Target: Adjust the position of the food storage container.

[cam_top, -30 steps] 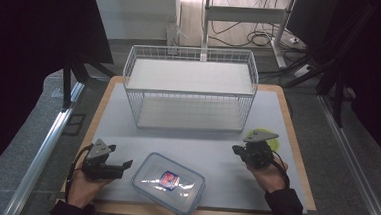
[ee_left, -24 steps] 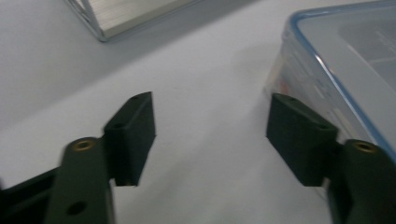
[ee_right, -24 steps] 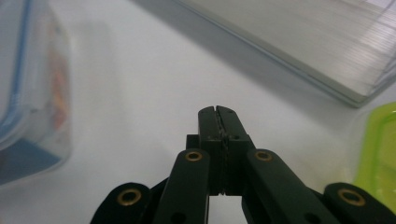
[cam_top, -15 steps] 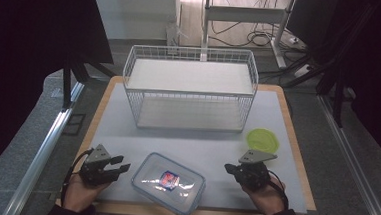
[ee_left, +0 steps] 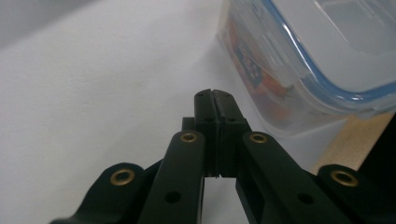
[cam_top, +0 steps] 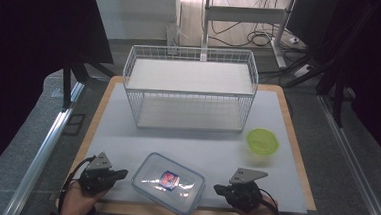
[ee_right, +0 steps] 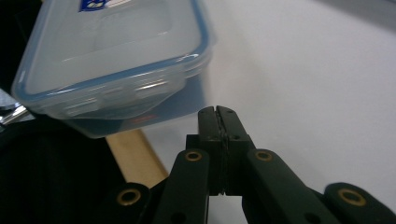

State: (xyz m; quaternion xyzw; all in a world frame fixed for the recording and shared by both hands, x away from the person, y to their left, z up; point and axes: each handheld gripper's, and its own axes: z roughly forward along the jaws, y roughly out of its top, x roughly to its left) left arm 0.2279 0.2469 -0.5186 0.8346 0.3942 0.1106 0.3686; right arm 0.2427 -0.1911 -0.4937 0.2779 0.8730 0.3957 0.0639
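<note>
Container (cam_top: 169,183) (lidded) between 2 closed claws; basket (cam_top: 189,87) behind.

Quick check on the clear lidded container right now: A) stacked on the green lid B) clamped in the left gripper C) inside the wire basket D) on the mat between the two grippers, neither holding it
D: the high view shows the clear container on the white mat between the left gripper and right gripper, both with jaws shut on nothing.
</note>
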